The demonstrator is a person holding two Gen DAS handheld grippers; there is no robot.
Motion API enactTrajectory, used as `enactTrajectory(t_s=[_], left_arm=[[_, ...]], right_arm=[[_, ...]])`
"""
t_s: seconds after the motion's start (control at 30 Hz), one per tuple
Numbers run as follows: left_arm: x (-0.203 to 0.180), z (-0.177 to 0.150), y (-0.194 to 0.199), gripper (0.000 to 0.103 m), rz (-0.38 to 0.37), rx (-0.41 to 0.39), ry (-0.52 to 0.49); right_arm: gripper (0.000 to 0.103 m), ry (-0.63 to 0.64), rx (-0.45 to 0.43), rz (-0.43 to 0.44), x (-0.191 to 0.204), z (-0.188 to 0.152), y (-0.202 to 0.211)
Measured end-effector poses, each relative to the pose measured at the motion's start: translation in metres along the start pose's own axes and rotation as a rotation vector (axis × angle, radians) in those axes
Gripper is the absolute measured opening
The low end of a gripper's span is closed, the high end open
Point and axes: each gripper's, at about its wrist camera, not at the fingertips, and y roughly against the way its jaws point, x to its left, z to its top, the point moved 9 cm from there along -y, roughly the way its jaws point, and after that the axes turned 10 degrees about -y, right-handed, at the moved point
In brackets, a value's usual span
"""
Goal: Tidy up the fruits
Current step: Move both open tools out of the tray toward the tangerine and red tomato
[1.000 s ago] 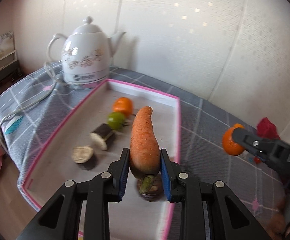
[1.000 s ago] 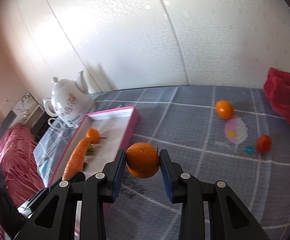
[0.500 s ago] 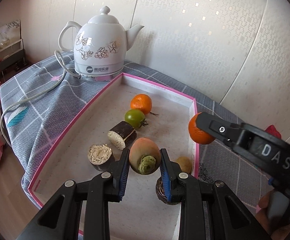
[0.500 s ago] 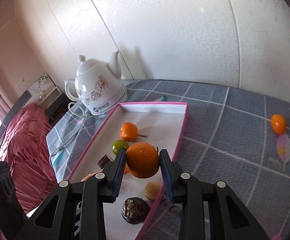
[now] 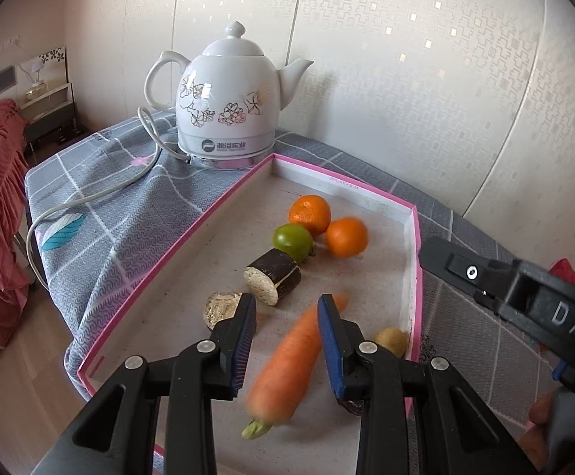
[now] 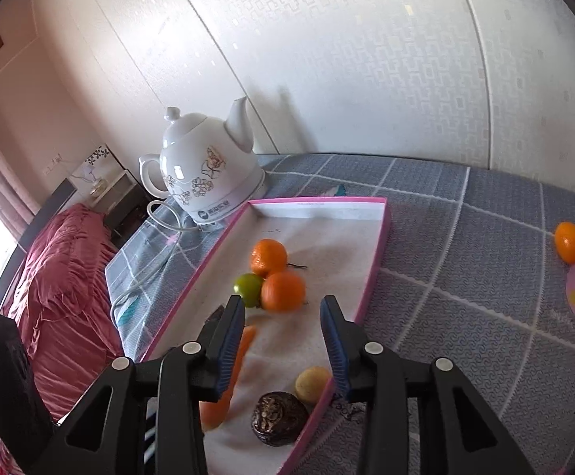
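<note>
A pink-rimmed white tray point(image 5: 413, 245) point(image 6: 378, 261) lies on the grey checked cloth. In it lie two oranges point(image 5: 346, 236) point(image 6: 283, 291), point(image 5: 310, 213) point(image 6: 268, 256), a green fruit point(image 5: 292, 241) point(image 6: 249, 289), a carrot point(image 5: 287, 364) point(image 6: 224, 392), two dark cut pieces point(image 5: 273, 275), a small yellow fruit point(image 5: 391, 340) point(image 6: 313, 384) and a dark wrinkled fruit point(image 6: 279, 417). My left gripper point(image 5: 287, 340) is open above the blurred carrot. My right gripper point(image 6: 283, 340) is open and empty above the tray; its body shows in the left wrist view point(image 5: 524, 301).
A white floral kettle point(image 5: 230, 107) point(image 6: 204, 174) with its cord stands behind the tray's far left corner. Another orange point(image 6: 569, 240) lies on the cloth at the right. A red bedspread point(image 6: 57, 277) lies left of the table.
My left gripper opened and the carrot dropped into the tray. My right gripper opened and its orange now lies beside the green fruit and the other orange.
</note>
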Motion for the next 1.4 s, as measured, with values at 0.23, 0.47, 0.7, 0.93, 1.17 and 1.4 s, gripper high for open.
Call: enactTrajectory(t_s=[0.23,0.47,0.7,0.93,1.17,1.4], left_arm=[[-0.006,0.005,0.009,0.041,0.010,-0.041,-0.012],[-0.015,0.005,0.014,0.041,0.014,-0.050,-0.040],[-0.045,0.005,0.030,0.041,-0.006,-0.072,-0.156],[-0.084,0.020,0.064,0.044,-0.065,-0.090,-0.237],[-0.125,0.034,0.069,0.048,-0.118,-0.094,-0.308],[-0.176,0.019,0.034,0.048,-0.188,-0.018,-0.365]], right_arm=[[0.050,-0.020,-0.046,-0.081,-0.030,0.007,0.021],[0.050,-0.142,-0.131,-0.196,-0.082,0.024,0.055],[0.049,-0.357,-0.263,-0.370,-0.169,0.034,0.121],[0.049,-0.605,-0.332,-0.459,-0.251,0.013,0.172],[0.049,-0.711,-0.320,-0.438,-0.280,-0.002,0.181],[0.049,-0.724,-0.320,-0.385,-0.291,-0.005,0.190]])
